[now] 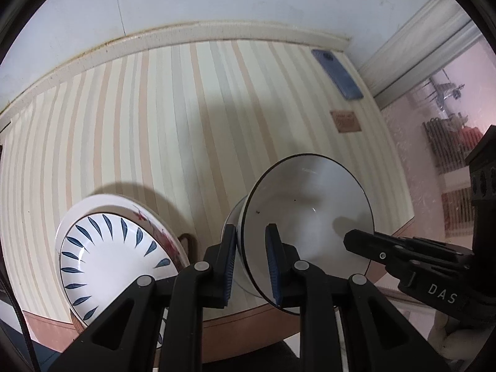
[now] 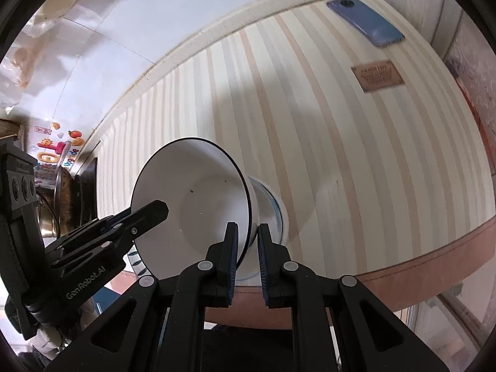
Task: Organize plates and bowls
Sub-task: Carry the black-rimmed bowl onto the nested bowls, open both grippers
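Observation:
A white bowl [image 1: 307, 204] with a thin dark rim is held tilted above the striped table, gripped on opposite sides of its rim. My left gripper [image 1: 251, 238] is shut on its left wall, one finger inside, one outside. My right gripper [image 2: 248, 238] is shut on the bowl [image 2: 192, 198] at its right wall, and shows in the left wrist view [image 1: 403, 254] at the bowl's right. The left gripper also shows in the right wrist view [image 2: 124, 226]. A white plate with blue leaf marks [image 1: 111, 257] lies stacked on a floral-rimmed plate [image 1: 161, 229] at the near left.
The striped tablecloth [image 1: 186, 108] covers a table with a brown front edge [image 2: 418, 266]. A blue phone [image 1: 338, 74] and a small brown card [image 1: 345, 121] lie at the far right. A wall runs behind the table.

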`<act>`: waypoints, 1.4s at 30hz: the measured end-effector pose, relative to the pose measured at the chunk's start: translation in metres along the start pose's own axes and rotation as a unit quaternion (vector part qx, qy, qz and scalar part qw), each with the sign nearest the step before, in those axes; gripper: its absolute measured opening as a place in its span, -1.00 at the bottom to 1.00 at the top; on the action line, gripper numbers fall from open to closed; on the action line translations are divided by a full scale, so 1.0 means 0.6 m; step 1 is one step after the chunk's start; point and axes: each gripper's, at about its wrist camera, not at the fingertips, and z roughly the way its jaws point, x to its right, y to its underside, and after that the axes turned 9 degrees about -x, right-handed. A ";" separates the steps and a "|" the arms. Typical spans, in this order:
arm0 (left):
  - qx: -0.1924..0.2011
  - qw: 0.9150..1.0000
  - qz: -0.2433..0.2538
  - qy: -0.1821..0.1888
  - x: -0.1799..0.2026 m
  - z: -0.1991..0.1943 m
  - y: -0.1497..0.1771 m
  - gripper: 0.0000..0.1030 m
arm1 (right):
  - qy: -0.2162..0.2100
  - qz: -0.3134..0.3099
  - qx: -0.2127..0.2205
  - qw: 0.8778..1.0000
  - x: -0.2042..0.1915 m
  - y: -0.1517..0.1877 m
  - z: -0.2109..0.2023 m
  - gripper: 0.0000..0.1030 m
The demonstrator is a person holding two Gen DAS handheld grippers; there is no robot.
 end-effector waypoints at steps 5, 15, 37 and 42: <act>-0.009 1.000 0.005 -0.017 -0.002 0.022 0.006 -0.67 | 0.005 0.001 -0.010 1.000 0.005 -0.001 0.024 -0.73; -0.022 0.999 0.017 -0.036 0.001 0.046 0.002 -0.67 | 0.027 -0.007 -0.027 0.999 0.002 -0.006 0.054 -0.73; 0.016 0.997 0.043 -0.055 0.012 -0.023 0.028 -0.65 | 0.040 -0.003 -0.008 0.999 -0.010 0.002 0.025 -0.53; 0.047 0.996 0.056 -0.044 0.012 -0.089 0.054 -0.56 | 0.051 -0.011 0.031 0.998 -0.037 0.042 -0.034 0.06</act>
